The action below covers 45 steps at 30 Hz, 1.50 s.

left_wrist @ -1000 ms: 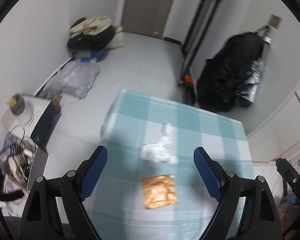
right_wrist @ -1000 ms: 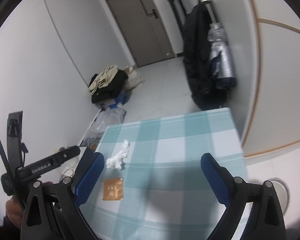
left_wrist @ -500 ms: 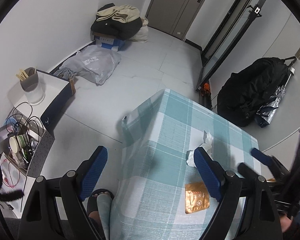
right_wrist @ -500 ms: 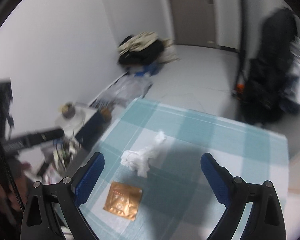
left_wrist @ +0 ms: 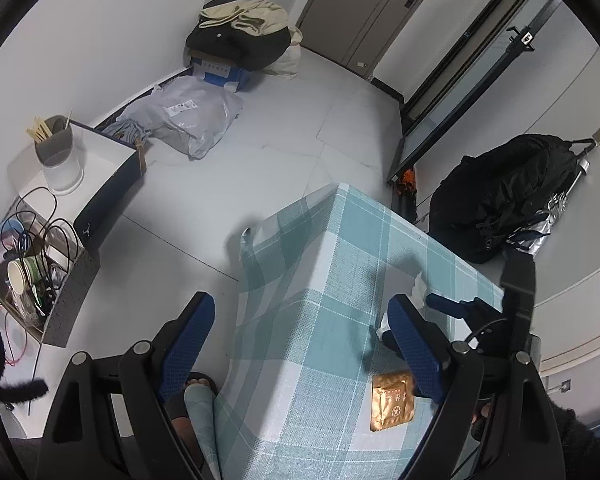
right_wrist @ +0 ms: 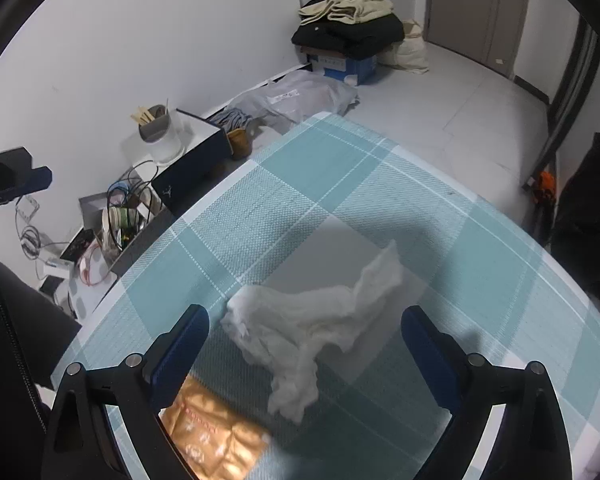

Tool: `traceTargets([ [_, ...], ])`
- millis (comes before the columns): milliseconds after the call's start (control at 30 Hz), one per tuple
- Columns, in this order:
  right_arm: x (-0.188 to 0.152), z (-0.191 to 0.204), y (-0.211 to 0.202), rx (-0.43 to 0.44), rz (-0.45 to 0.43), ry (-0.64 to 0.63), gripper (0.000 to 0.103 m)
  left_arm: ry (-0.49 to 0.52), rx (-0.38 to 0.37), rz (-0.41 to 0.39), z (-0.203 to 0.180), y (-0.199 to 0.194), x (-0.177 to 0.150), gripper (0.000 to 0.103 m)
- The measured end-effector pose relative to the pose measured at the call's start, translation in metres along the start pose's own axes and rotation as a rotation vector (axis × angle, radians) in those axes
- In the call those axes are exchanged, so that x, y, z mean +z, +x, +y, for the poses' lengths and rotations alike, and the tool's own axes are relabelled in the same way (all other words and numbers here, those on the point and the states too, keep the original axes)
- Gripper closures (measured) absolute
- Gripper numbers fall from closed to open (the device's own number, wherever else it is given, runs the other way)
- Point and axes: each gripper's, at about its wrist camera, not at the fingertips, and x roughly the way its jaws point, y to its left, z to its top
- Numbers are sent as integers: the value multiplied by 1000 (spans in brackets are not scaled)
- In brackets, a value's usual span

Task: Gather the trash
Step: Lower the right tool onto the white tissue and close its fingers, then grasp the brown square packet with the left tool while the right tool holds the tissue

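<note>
Right wrist view: my right gripper (right_wrist: 304, 344) stands with its jaws wide, pointed steeply down at the tabletop (right_wrist: 480, 264), which is covered by a teal and white checked cloth. A crumpled white tissue (right_wrist: 312, 328) lies on the cloth between the two blue pads; neither pad touches it. A flat golden-brown foil packet (right_wrist: 212, 432) lies on the cloth just beside the tissue, on the near side of it, partly behind the left-hand finger (right_wrist: 180, 344) of this gripper.

Left wrist view: my left gripper (left_wrist: 300, 340) is likewise wide apart and holds nothing. It hangs over the near corner of the tabletop (left_wrist: 324, 340), with one finger over the bare floor (left_wrist: 236, 184). The foil packet (left_wrist: 392, 406) lies flat on the cloth, close to the tissue. Only a small part of the tissue (left_wrist: 418, 286) shows, above the right-hand finger; my right gripper (left_wrist: 452, 308) is seen beside it, its blue pad just next to the paper. Whether it makes contact cannot be told from this angle.

On the floor beyond the tissue, against the wall: a grey plastic bag (left_wrist: 184, 116), a pile of dark and beige clothing (left_wrist: 240, 36) on a blue box, and a white tumbler (left_wrist: 58, 156) holding sticks.
</note>
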Motion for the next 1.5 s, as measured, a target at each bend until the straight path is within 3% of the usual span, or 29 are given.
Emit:
traceTargets([
  [233, 3, 9, 11, -19, 23, -54, 9, 7, 2, -2, -1, 0, -1, 17],
  [333, 3, 10, 11, -40, 16, -59, 17, 8, 8, -2, -1, 1, -2, 17],
  [467, 3, 7, 8, -82, 6, -55, 39, 13, 16, -2, -1, 1, -3, 17],
  [667, 1, 0, 0, -102, -1, -5, 82, 49, 29, 19, -7, 8, -8, 17],
  [733, 0, -3, -2, -103, 2, 18, 90, 68, 37, 34, -10, 11, -12, 17],
  [1133, -23, -24, -37, -138, -56, 158, 94, 244, 30, 170, -48, 39, -40, 17],
  [1500, -72, -40, -93, -211, -148, 265, 94, 410, 42, 284, -93, 66, -73, 17],
])
